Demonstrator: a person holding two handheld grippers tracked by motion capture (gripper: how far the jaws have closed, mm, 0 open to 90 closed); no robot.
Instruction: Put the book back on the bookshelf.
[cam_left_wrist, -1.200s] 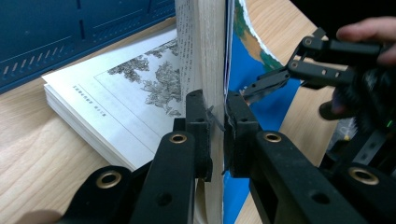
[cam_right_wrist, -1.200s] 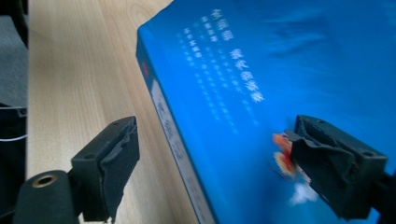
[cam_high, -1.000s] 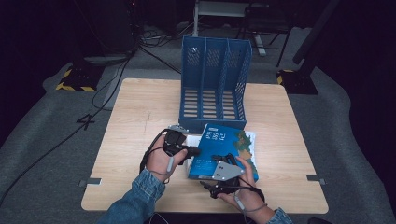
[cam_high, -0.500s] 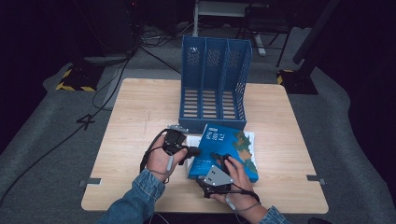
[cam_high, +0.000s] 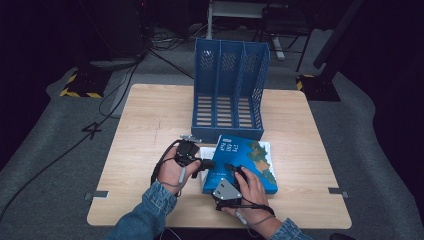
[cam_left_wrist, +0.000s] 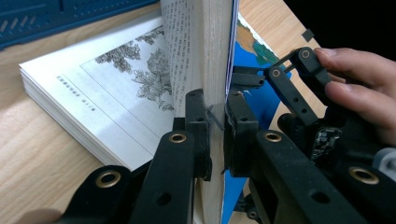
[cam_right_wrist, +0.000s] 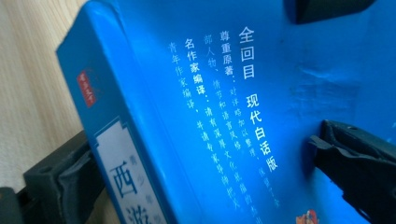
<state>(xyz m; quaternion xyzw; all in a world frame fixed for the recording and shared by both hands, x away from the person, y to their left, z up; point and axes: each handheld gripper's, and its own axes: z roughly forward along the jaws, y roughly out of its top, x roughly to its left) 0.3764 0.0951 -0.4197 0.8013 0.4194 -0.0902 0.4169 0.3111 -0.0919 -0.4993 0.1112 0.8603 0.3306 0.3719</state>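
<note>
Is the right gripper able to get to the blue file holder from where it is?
Probably yes, but not straight away. The right gripper rests on the blue book, and the blue file holder stands just behind that book with bare table beside it. It would likely have to rise over the book first.

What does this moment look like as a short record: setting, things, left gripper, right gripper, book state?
setting: wooden table, dark room
things: blue file rack at the table's far side; blue book in front of it
left gripper: shut on a raised block of the book's pages together with the blue cover
right gripper: over the blue cover; whether its fingers press it cannot be told
book state: open, with an illustrated page lying flat
</note>
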